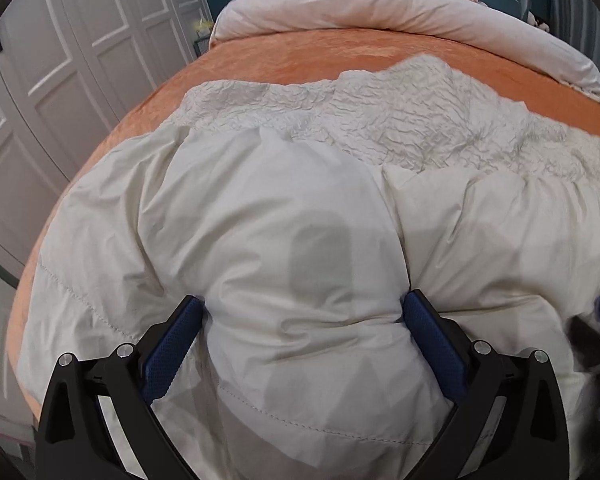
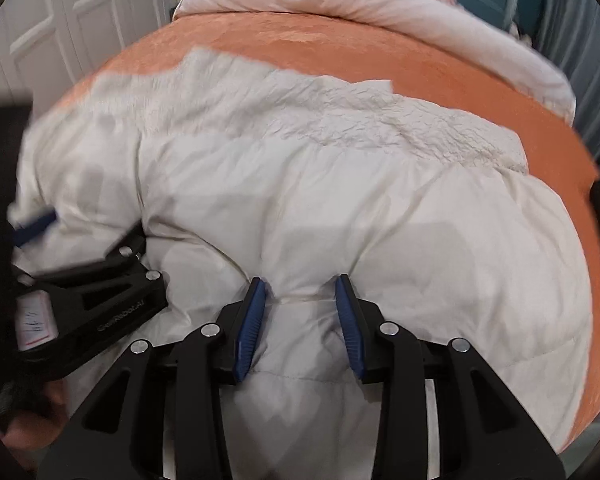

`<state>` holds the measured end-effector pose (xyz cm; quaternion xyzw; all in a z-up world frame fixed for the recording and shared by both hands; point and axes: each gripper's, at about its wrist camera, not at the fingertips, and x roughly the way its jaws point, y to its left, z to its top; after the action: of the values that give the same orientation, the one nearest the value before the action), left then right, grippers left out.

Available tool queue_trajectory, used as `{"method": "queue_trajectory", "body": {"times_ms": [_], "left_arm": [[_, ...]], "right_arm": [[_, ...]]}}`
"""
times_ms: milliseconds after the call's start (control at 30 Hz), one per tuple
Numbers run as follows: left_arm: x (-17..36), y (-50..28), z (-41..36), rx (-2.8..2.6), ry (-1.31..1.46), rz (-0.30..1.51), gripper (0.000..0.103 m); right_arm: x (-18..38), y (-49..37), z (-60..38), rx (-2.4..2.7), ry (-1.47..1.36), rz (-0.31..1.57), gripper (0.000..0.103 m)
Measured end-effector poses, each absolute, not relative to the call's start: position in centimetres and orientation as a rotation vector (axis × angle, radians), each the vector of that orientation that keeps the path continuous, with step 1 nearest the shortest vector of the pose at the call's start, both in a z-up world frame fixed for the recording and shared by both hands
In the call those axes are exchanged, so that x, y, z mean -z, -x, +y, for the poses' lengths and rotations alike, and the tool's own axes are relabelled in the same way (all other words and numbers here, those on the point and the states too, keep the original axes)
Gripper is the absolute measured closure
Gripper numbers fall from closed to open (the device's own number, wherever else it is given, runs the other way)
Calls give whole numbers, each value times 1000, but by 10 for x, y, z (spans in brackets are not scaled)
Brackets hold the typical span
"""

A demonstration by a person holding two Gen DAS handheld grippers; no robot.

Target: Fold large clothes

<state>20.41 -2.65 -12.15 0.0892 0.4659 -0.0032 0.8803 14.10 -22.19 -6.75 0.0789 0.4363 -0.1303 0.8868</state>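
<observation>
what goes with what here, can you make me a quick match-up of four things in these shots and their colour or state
Things:
1. puffy jacket
2. bed cover
3. left tongs
4. rolled duvet

Colour or state:
A. orange, spread flat under everything
B. pale pink, bunched at the far end of the bed
C. cream, lying across the bed
D. set wide apart, with a bulge of fabric between the blue pads

Pairs: 1-C, 2-A, 3-D, 4-B
</observation>
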Motion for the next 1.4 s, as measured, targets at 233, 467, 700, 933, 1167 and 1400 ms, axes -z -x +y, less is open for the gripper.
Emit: {"method": "queue_trajectory", "body": {"times_ms": [233,467,700,933,1167,1400], "left_arm": [[118,-202,-23,-10,-147,985,5],[119,-198,-20,-11,-143,981,5],[100,-186,6,32,-18,1012,5],[58,-144,68,27,70,939,6],[41,-151,105,-73,46,905,6],[47,-154,114,-83,49,940,6]], "right_arm": [[49,-79,-319,521,-322,860,68],[99,-63,-337,523,-289,931,68],[81,-70,-336,552,-289,979,67],[24,-97,-279,349,-285,869,67],[17,-170,-207,204,-185,888,67],[81,-209,-179,174,-112,1026,66]]}}
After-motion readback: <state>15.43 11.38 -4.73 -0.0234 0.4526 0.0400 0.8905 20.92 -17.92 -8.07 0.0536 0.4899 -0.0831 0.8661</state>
